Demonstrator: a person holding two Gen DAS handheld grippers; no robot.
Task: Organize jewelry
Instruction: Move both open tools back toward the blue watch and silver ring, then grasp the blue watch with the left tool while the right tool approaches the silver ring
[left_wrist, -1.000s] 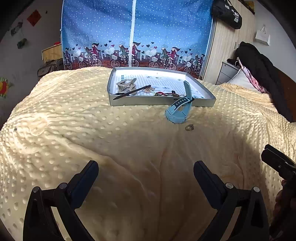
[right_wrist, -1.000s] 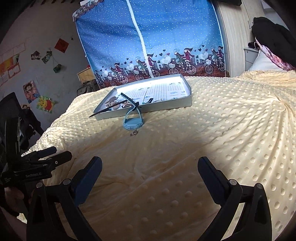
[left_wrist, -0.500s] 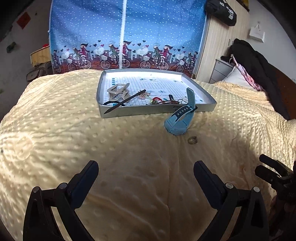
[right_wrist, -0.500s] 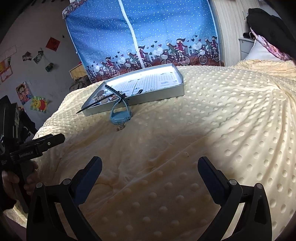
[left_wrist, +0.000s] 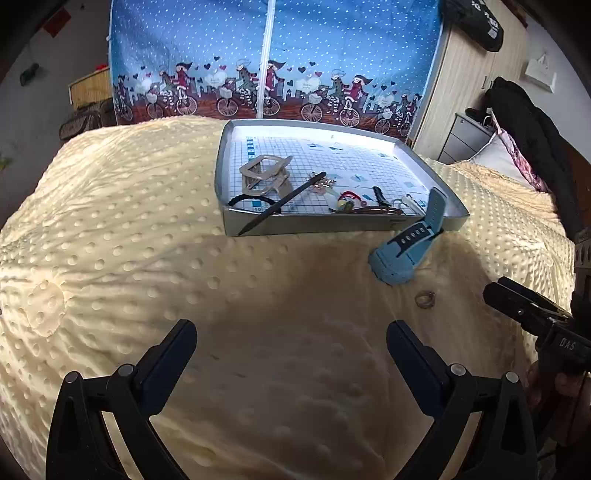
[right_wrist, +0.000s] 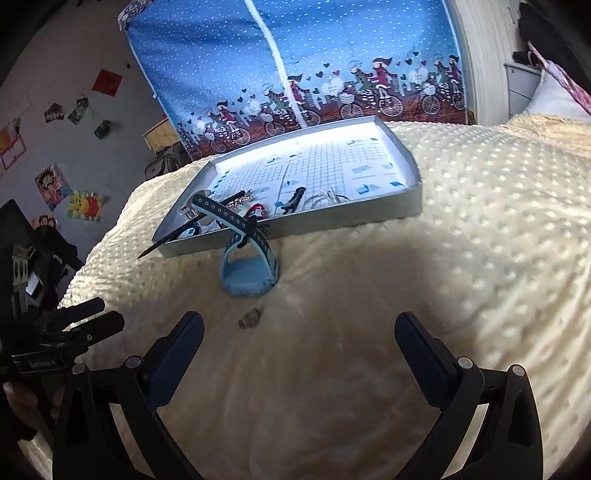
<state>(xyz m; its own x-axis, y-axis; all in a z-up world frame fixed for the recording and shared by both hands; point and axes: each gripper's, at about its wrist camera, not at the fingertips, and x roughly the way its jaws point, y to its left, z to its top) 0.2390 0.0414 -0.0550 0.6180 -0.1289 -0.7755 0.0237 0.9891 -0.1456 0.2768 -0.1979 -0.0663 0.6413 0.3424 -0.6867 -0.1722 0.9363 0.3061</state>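
A silver tray (left_wrist: 332, 223) (right_wrist: 373, 221) lies on a cream dotted blanket and holds a beige hair claw (left_wrist: 264, 175), a black stick (left_wrist: 282, 208), a black hair tie and several small trinkets. A blue watch (left_wrist: 404, 251) (right_wrist: 245, 266) leans against the tray's near wall. A small ring (left_wrist: 424, 298) (right_wrist: 250, 318) rests on the blanket in front of the watch. My left gripper (left_wrist: 291, 350) is open and empty, well short of the tray. My right gripper (right_wrist: 299, 341) is open too, with the ring just beyond its left finger.
The blanket (left_wrist: 147, 258) covers a bed that drops away at the left. A blue cartoon curtain (left_wrist: 273, 62) hangs behind it, beside a wooden wardrobe (left_wrist: 465, 85). Dark clothes and a pillow lie at the far right. A hand holds each gripper's handle.
Both grippers have moved forward toward the tray, watch and ring, which now look larger. Both stay open and nothing on the bed has moved.
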